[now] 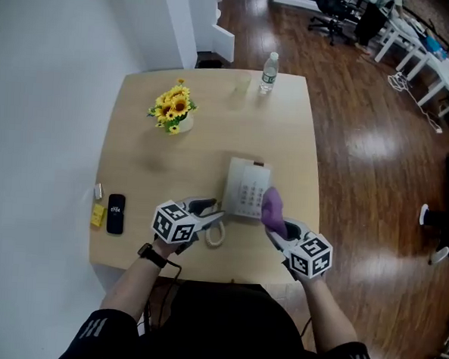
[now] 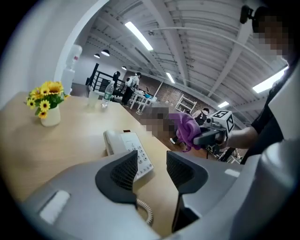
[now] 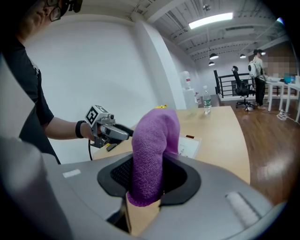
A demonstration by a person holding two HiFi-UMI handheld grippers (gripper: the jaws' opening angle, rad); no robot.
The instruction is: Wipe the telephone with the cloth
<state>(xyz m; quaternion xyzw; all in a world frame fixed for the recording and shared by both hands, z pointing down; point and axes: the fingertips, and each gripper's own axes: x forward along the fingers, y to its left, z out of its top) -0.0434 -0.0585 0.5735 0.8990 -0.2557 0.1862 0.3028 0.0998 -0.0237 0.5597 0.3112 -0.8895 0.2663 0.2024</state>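
**A:** Where is the phone?

**B:** The white phone (image 1: pixel 247 188) lies flat, keypad up, on the near half of the table (image 1: pixel 173 153). Its coiled cord (image 1: pixel 215 235) loops toward the person.

**A:** And the cloth?

**B:** The purple cloth (image 1: pixel 273 210) is clamped in the right gripper (image 1: pixel 278 227), with a thick fold sticking up out of the jaws. From the head view it sits at the phone's near right corner. Whether it touches the phone I cannot tell.

**A:** What about the left gripper?

**B:** The left gripper (image 1: pixel 218 213) is just beside the phone's near left corner. Its jaws stand partly apart with nothing between them, and the phone shows beyond them.

**A:** Which step is this?

**B:** It looks like the wiping itself, or the moment just before a stroke. The next move likely calls for pressing the cloth onto the keypad and sweeping across. The left gripper may need to steady the phone so it does not slide.

**A:** Anything else on the table?

**B:** Flowers (image 1: pixel 173 110) and a bottle (image 1: pixel 269 71) stand well apart at the far side.
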